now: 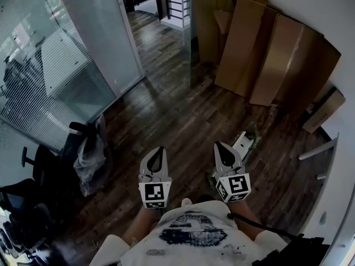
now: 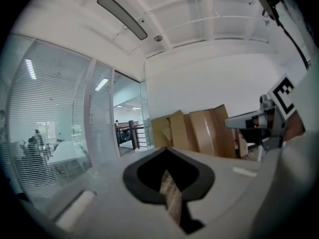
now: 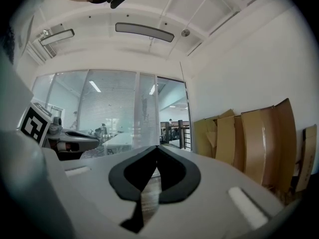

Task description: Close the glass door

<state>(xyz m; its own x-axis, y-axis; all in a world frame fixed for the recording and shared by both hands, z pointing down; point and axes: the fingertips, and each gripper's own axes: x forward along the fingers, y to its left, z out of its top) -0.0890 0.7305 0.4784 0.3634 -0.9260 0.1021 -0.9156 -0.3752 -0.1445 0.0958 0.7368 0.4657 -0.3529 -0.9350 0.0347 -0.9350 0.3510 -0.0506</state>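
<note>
1. While both grippers hung level in front of the person, the glass door (image 1: 97, 32) stood far and to the left of them, well apart, with nothing touching it. It looked swung open, beside the doorway (image 1: 150, 21) that leads to a railing beyond.
2. Left gripper (image 1: 158, 148): clenched on nothing. In its own view the tips (image 2: 167, 148) met, and only floor showed through the slot behind them.
3. Right gripper (image 1: 222, 146): likewise clamped together and empty (image 3: 157, 147).
4. Key relation: the door leaf was upright, and its bottom edge ran on a diagonal from near-left to far-right across the wooden floor (image 1: 177, 110). The left gripper sat on the door's side, so I judged it the nearer one for a push or pull. I could not make out a handle in any view.
5. From the left gripper view the door panel (image 2: 102, 113) lay left of centre. From the right gripper view it lay about straight ahead (image 3: 147, 108).
6. Room: bare floor lay open between the grippers and the door.
7. Hazards at the edges:
   - Office chairs (image 1: 33, 170) and a bag (image 1: 91, 157) crowded the near left.
   - Cardboard sheets (image 1: 266, 54) leaned on the far-right wall.
8. Judgement: the task had not yet begun, and an approach towards the far left was needed first.
</note>
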